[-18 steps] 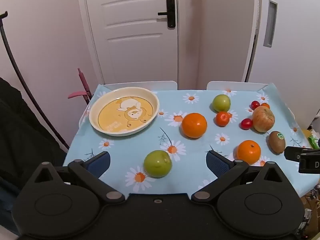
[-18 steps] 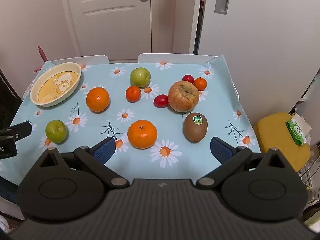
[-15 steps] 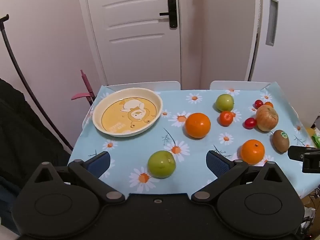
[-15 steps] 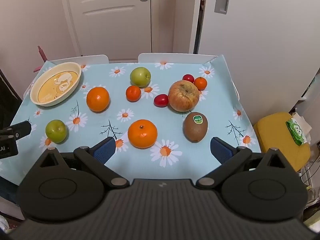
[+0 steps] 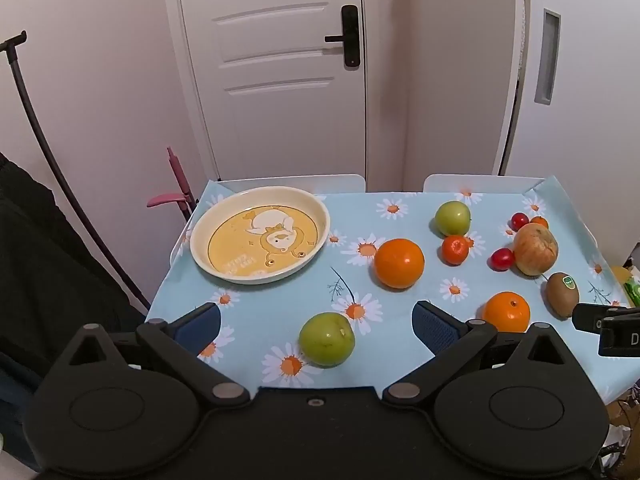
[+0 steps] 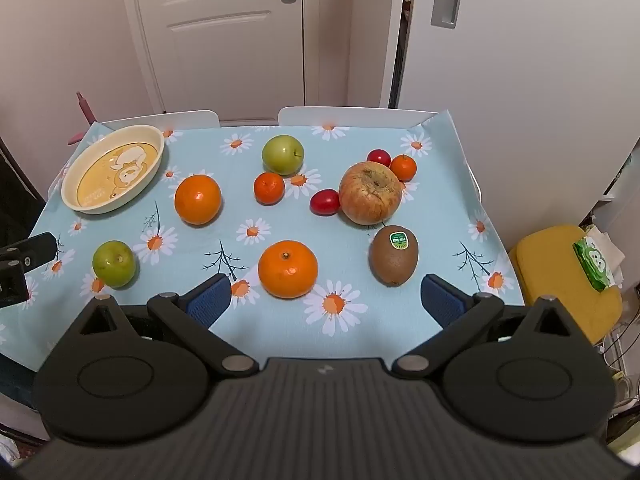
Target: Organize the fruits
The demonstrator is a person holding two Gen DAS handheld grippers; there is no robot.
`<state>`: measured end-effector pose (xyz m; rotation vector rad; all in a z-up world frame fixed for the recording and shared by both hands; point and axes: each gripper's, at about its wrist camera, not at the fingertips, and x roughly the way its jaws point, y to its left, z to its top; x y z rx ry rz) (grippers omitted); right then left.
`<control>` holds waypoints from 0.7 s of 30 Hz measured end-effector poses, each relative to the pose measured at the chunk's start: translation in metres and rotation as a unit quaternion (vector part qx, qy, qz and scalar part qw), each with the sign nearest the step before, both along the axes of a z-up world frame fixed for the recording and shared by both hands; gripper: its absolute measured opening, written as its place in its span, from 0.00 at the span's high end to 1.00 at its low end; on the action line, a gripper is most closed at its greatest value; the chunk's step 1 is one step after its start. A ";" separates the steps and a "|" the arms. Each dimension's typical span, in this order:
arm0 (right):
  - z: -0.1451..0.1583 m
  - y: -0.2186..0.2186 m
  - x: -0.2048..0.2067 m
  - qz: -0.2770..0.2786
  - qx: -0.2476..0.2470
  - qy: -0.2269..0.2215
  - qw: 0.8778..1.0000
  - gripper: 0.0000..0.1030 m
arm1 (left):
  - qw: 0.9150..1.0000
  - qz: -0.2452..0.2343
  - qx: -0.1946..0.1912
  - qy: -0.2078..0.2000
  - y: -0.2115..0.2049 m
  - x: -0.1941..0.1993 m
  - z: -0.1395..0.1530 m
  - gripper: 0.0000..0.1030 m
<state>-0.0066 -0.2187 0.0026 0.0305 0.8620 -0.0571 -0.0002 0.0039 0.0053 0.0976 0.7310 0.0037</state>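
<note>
Honestly, with both tongs, left [image 5: 316, 322] and right [image 6: 325, 298], wide open and empty, I'd drop the left straight over the near green apple [image 5: 327, 339], squeeze gently at its middle, then carry it to the plate [image 5: 200, 254].

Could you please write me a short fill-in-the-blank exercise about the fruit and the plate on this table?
1. The plate holds ____ fruits.
2. The fruit with a sticker on it is the ____.
3. The fruit lying between the fingers of the open left gripper is ____ in colour.
4. The number of green fruits on the tablecloth is ____.

Missing words: no; kiwi; green; two
</note>
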 end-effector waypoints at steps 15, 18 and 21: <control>0.000 0.000 0.001 -0.001 0.001 0.001 1.000 0.00 | 1.000 -0.001 -0.001 -0.004 0.001 -0.002 0.001 0.00; 0.000 0.001 0.002 0.000 0.001 0.001 1.000 0.00 | 1.000 -0.001 -0.001 -0.005 0.001 -0.002 0.002 0.00; 0.000 0.001 0.002 0.000 0.001 0.002 1.000 0.00 | 1.000 -0.001 -0.001 -0.005 0.001 -0.002 0.002 0.00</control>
